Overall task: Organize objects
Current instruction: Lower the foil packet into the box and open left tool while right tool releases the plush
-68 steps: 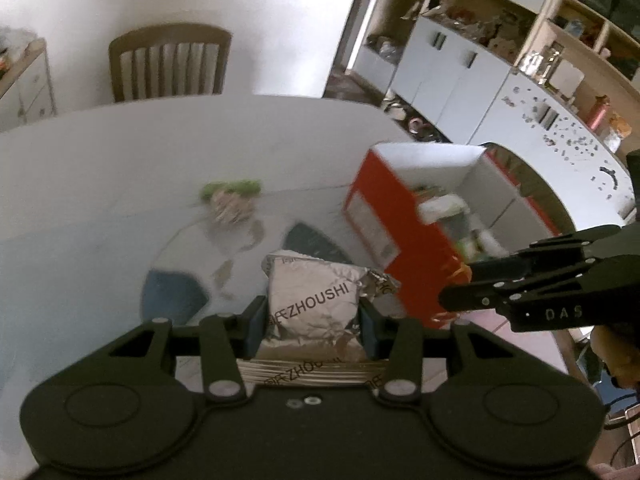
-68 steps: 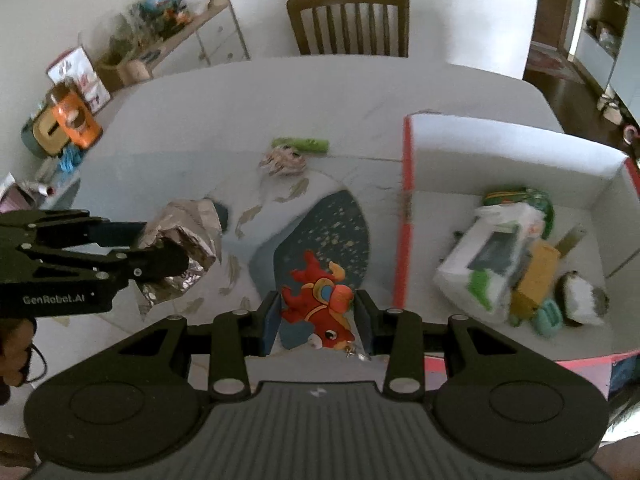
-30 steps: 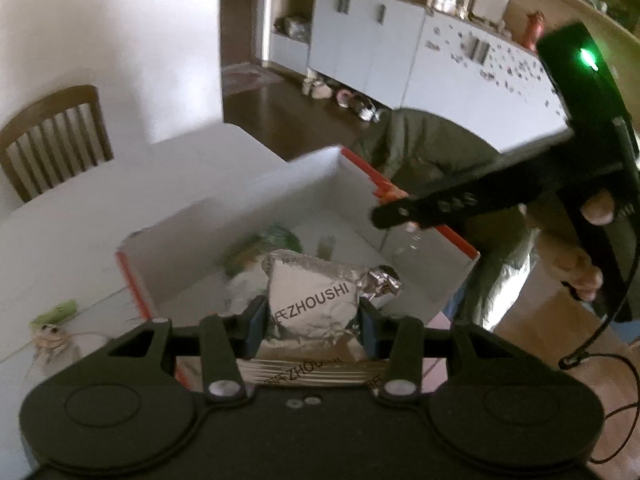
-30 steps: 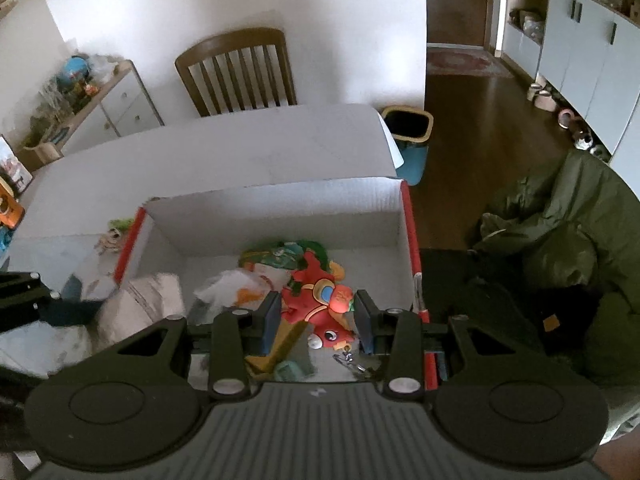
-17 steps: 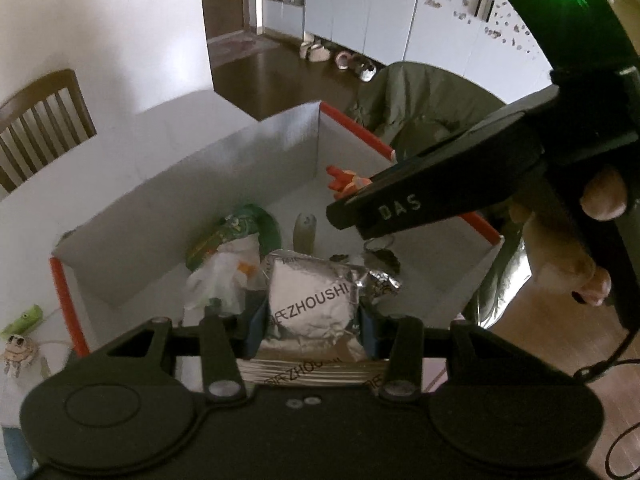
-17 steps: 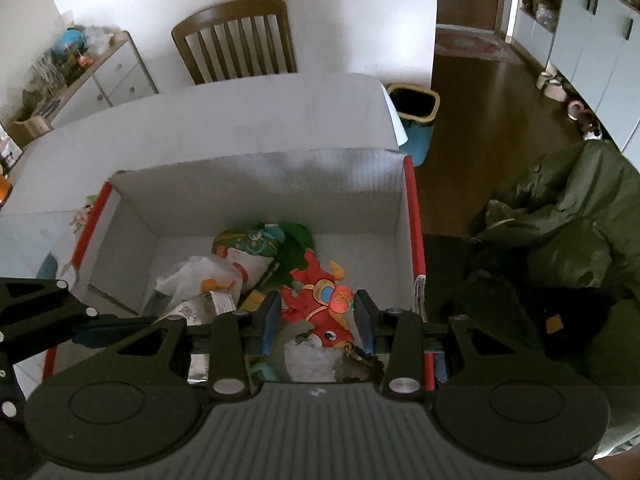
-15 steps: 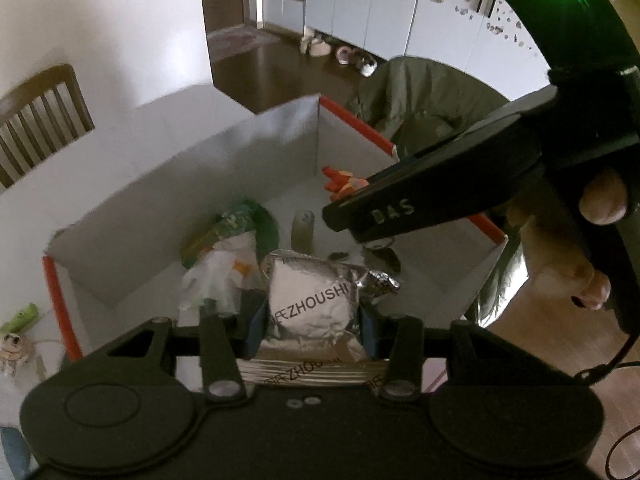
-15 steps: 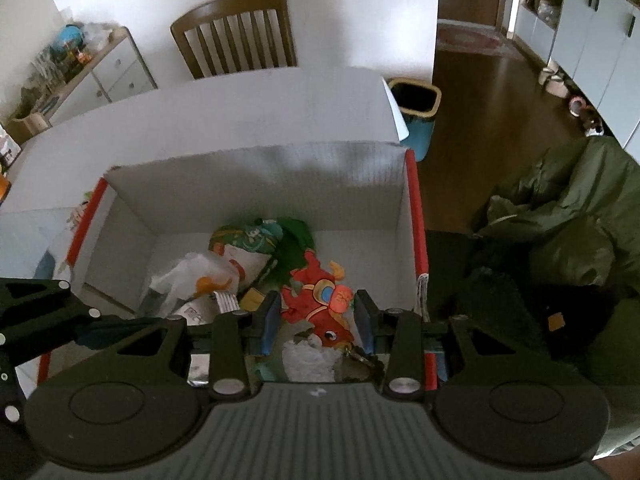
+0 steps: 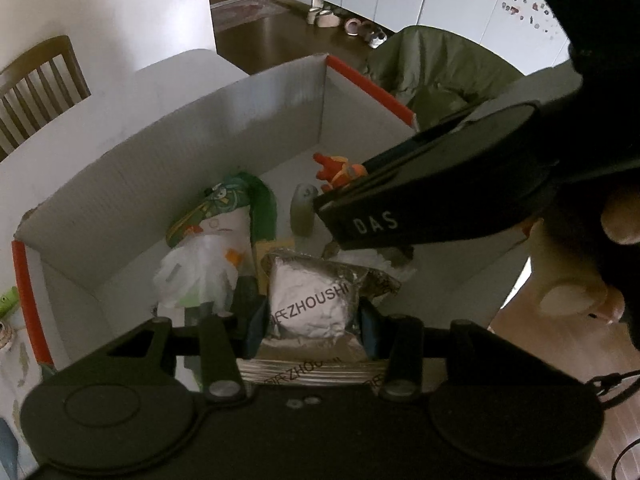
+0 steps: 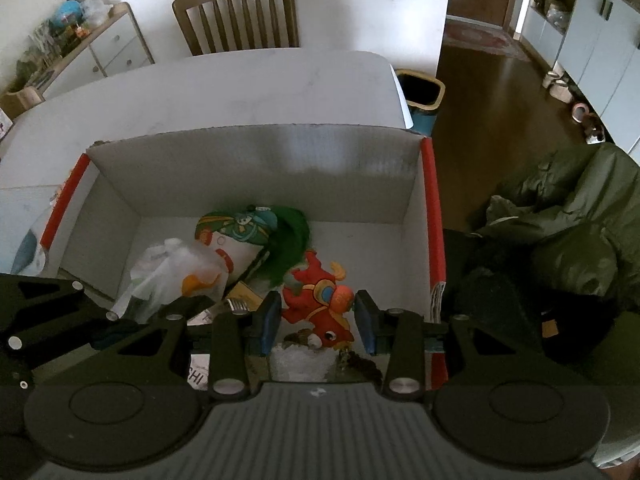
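Note:
A white cardboard box point(image 9: 168, 168) with red rims point(image 10: 434, 216) stands on the table. My left gripper point(image 9: 313, 326) hangs just inside its near wall, shut on a crumpled silver foil packet point(image 9: 308, 304). In the right wrist view my right gripper point(image 10: 315, 320) is shut on a red and orange toy point(image 10: 320, 304) low over the box floor. The left wrist view shows that right gripper point(image 9: 342, 184) from the side, with the toy point(image 9: 338, 168) poking out. In the box lie a green and white snack bag point(image 10: 240, 232), a white plastic bag point(image 10: 176, 268) and a grey-green tube point(image 9: 304, 208).
A wooden chair point(image 10: 240, 12) stands behind the white table point(image 10: 200, 92). A bin point(image 10: 420, 92) sits on the floor at the table's corner. A green coat point(image 10: 560, 232) lies right of the box. A small green toy point(image 9: 8, 298) rests left of it. A hand point(image 9: 580, 304) holds the right gripper.
Both grippers have swung from over the table mat to over the box and come down into it, each still holding its object. In the last half second both sank a little lower.

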Tool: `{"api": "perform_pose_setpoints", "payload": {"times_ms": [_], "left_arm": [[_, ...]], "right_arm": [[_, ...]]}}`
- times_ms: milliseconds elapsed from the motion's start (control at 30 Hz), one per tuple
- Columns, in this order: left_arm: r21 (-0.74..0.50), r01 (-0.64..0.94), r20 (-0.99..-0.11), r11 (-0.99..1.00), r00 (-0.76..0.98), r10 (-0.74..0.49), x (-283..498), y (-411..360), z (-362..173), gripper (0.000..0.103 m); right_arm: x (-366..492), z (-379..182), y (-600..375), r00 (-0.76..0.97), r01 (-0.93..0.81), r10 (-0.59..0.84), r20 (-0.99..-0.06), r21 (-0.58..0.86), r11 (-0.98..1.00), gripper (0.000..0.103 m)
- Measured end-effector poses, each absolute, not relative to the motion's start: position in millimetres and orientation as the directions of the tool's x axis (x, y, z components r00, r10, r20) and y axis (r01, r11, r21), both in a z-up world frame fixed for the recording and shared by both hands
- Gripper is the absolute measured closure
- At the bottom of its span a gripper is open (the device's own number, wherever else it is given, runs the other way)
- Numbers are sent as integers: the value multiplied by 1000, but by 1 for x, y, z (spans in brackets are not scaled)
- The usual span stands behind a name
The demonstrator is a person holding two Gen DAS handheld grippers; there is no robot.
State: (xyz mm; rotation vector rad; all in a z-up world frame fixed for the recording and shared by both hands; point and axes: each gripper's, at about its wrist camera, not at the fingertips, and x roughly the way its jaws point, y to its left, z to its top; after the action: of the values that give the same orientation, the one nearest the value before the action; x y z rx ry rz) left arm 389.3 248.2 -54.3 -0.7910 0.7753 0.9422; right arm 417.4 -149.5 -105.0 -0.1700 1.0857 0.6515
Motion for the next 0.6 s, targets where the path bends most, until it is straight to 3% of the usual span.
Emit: {"api": "perform_pose_setpoints", "payload": {"times_ms": [367, 600], "left_arm": [[-230, -901, -845, 367, 372, 383, 388, 245, -53, 55], [-246, -902, -831, 354, 384, 402, 384, 242, -51, 39]], "right_arm": [[421, -99, -160, 288, -559, 437, -852, 221, 799, 59], [419, -87, -171, 297, -545, 462, -836, 249, 801, 58]]}}
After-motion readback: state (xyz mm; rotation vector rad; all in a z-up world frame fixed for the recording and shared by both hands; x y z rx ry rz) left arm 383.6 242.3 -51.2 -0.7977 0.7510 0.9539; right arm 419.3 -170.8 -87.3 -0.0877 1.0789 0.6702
